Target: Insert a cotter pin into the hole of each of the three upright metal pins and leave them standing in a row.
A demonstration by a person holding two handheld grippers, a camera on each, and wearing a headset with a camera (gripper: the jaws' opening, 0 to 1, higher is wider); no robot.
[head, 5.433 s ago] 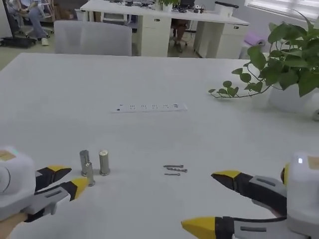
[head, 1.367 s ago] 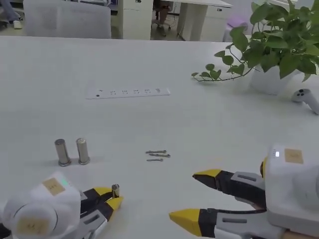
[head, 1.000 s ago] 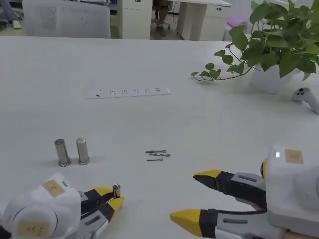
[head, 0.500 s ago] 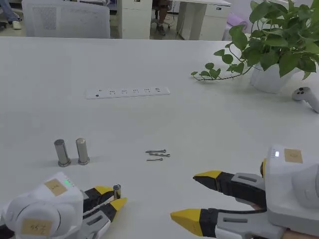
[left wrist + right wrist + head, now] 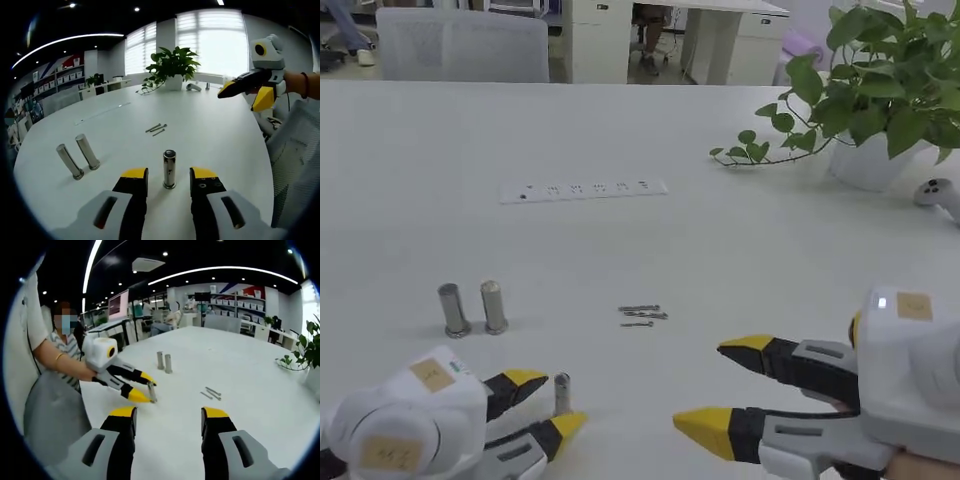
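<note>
Nothing is assembled yet, as far as can be seen. The three cotter pins (image 5: 642,315) lie loose in a small cluster on the surface (image 5: 720,230), and none sits in a pin. All three insertions are left, and so is the row.

Your left gripper (image 5: 548,400) has its fingers spread either side of one metal pin (image 5: 169,167). That pin stands upright near you, with a gap showing on both sides. The other two metal pins (image 5: 472,308) stand close together farther out to the left, well apart from it. Their holes are too small to make out.

Your right gripper (image 5: 722,385) hovers with fingers spread and nothing between them. I see nothing lying between it and the cotter pins.

A power strip (image 5: 583,189) lies farther out, and a potted plant (image 5: 890,70) stands far right. Both are well clear of the work. The likeliest snag is a left finger tipping the near pin.
</note>
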